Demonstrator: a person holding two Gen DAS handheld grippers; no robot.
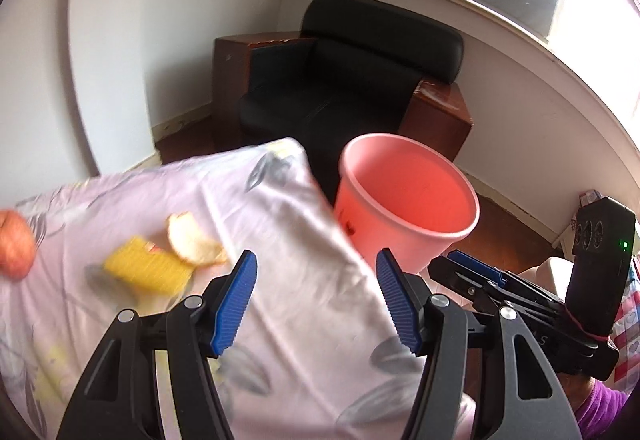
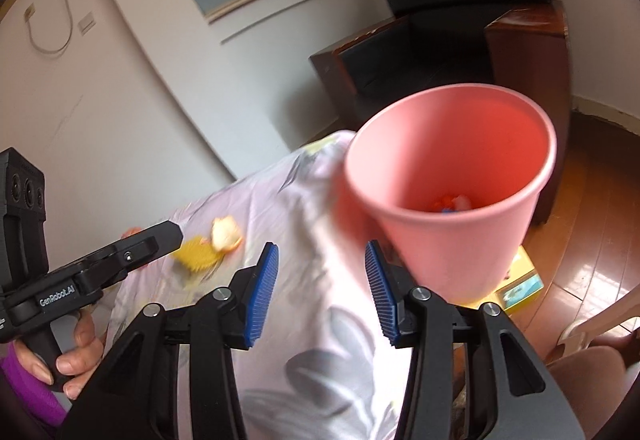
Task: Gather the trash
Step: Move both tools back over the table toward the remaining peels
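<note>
Trash: yellow scrap (image 1: 148,272) and pale peel piece (image 1: 192,240) touching, mid-surface (image 1: 304,304), toward its left edge | judged light, soft, crushable; best pinched across the middle | pink bin (image 2: 452,200) off right edge | left hand-held gripper (image 1: 316,304) and right hand-held gripper (image 2: 320,296) held above cloth, jaws apart, empty

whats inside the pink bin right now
In the right wrist view, small red, blue and white scraps lie at the bottom of the pink bin. Its near wall hides part of the floor; the left wrist view shows only bare inner wall.
</note>
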